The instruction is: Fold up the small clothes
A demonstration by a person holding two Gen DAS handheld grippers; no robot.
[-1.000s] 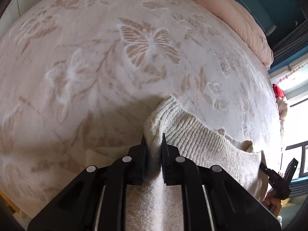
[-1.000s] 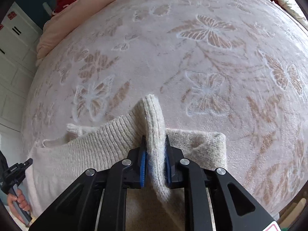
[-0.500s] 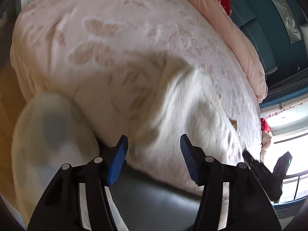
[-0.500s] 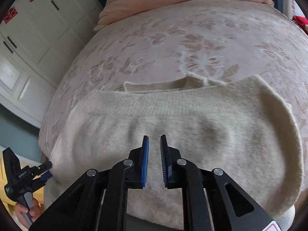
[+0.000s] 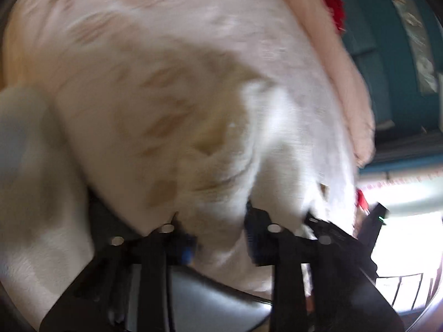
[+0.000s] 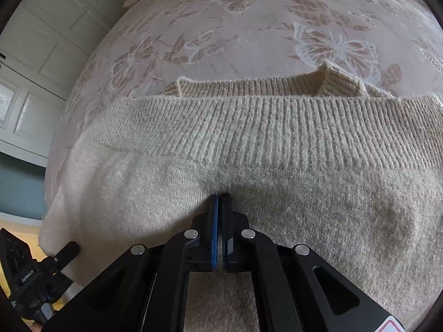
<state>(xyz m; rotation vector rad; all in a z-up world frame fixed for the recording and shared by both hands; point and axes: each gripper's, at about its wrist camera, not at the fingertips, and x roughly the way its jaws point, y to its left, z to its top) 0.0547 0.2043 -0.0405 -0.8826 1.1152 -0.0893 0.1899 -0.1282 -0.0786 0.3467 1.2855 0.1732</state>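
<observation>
A cream knit sweater (image 6: 277, 182) lies folded on the bed, its ribbed hem across the middle and a cuff sticking up at the far right. My right gripper (image 6: 220, 195) is shut and empty, its tips pressing down on the sweater's top. The left wrist view is blurred by motion: my left gripper (image 5: 218, 224) is open around the sweater's near left edge (image 5: 221, 199) at the bed's front edge. The left gripper also shows at the lower left of the right wrist view (image 6: 63, 251), beside the sweater's left corner.
The bed has a pale blanket (image 6: 249, 27) with butterfly patterns. A pink duvet (image 5: 340, 63) is bunched at the far end. White cupboards (image 6: 41, 55) stand to the left. A pale blurred object (image 5: 33, 193) lies beside the bed.
Both grippers let go of the sweater's hem after folding it over. The left one opened and dropped to the bed's edge; the right one closed and pressed onto the sweater.
</observation>
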